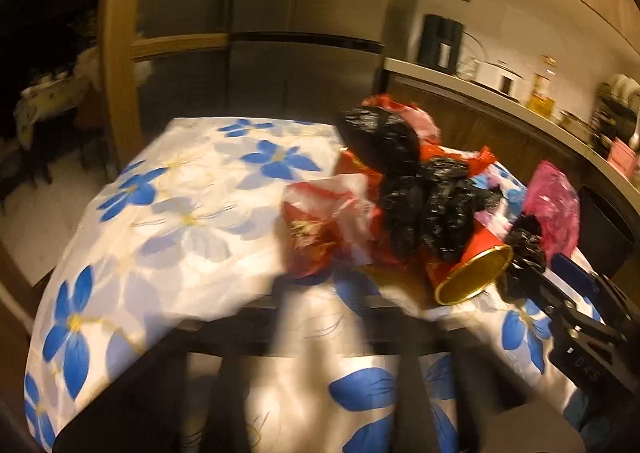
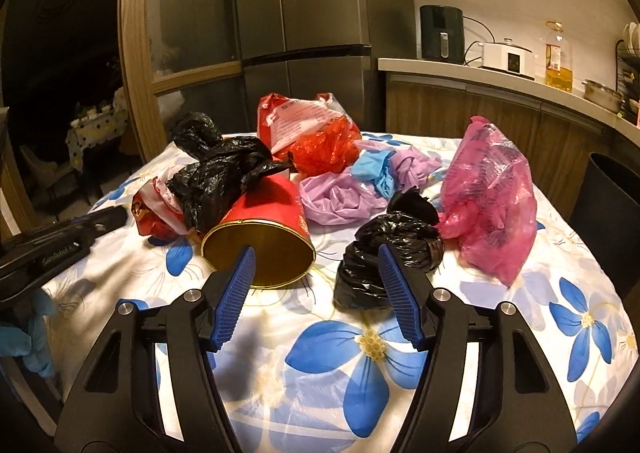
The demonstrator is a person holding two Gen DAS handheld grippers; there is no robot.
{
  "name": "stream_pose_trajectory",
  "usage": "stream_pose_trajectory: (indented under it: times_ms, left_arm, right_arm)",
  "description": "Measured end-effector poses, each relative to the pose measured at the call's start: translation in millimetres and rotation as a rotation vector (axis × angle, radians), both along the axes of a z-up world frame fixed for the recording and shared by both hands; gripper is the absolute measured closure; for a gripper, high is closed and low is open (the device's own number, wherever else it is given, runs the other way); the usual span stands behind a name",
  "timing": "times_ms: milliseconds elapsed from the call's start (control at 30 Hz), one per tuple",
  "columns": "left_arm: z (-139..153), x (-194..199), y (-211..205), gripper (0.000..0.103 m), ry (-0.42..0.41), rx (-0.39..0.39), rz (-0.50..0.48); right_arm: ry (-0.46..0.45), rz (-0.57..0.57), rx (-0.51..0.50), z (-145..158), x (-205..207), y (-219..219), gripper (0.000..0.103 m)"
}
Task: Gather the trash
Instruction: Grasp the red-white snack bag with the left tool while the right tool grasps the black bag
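Trash lies on a table with a blue-flower cloth (image 2: pixel 360 353). A red can with a gold inside (image 2: pixel 260 237) lies on its side, a black bag (image 2: pixel 224 177) draped over it. A small black bag (image 2: pixel 384 253), a pink bag (image 2: pixel 492 193), a red bag (image 2: pixel 312 133) and purple and blue plastic (image 2: pixel 344 193) lie around. My right gripper (image 2: pixel 316 277) is open, its blue pads (image 2: pixel 236 293) just short of the can and the small black bag. My left gripper (image 1: pixel 316 317) is a dark blur in its own view; it shows at the left in the right wrist view (image 2: pixel 60 241).
A dark bin (image 2: pixel 608 213) stands beside the table at the right. A kitchen counter (image 2: pixel 480 73) with appliances and an oil bottle runs behind. A grey fridge (image 2: pixel 312 33) and a wooden door frame stand at the back.
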State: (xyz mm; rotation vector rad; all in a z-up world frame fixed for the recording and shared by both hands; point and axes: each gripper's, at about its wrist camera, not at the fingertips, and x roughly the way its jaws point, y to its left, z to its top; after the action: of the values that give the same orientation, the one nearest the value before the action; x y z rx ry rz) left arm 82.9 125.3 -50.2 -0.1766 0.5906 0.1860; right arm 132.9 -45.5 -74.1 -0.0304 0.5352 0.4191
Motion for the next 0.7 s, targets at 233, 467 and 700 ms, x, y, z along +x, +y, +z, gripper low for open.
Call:
stream_pose_trajectory:
  times_ms: [233, 467, 700]
  left_arm:
    - [-1.3, 27.2, 10.0, 0.041, 0.044, 0.028, -0.018]
    - [-21.8, 45.6, 12.8, 0.085, 0.141, -0.019, -0.065]
    - [-7.5, 26.8, 8.0, 0.094, 0.081, 0.005, -0.063]
  right_arm:
    - [0.015, 0.002, -0.003, -2.2, 8.3, 1.4, 0.04]
    - [0.035, 0.02, -0.013, -6.8, 18.3, 5.9, 0.04]
    - [0.033, 0.034, 0.016, 0.8, 16.6, -3.0, 0.046]
